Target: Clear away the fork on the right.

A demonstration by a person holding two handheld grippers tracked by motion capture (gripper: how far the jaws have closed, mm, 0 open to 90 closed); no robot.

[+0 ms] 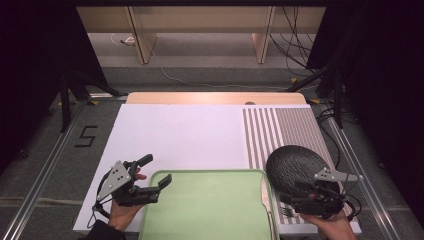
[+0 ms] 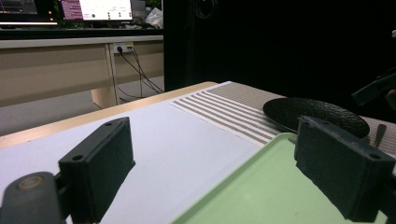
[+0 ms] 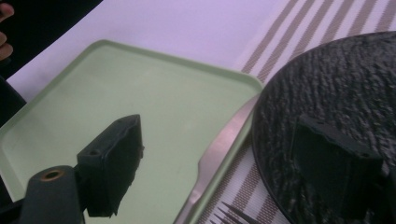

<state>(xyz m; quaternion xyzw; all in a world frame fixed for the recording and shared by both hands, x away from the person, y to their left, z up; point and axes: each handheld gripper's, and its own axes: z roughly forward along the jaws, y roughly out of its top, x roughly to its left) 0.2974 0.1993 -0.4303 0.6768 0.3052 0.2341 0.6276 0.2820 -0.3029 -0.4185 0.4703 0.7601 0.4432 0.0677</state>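
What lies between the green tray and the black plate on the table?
A silver knife lies along the green tray edge, beside the black plate, clearest in the right gripper view. A fork's tines show just below it on the striped mat.

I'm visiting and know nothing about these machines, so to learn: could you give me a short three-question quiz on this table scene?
1. True or false: the round black textured plate lies on the striped placemat.
2. What lies between the pale green plastic tray and the plate? A) a silver knife B) a cup C) a sponge
3. How do the right gripper's jaws stand, and do they hold anything?

Key: 1 true. 2 A. 3 open, holding nothing.
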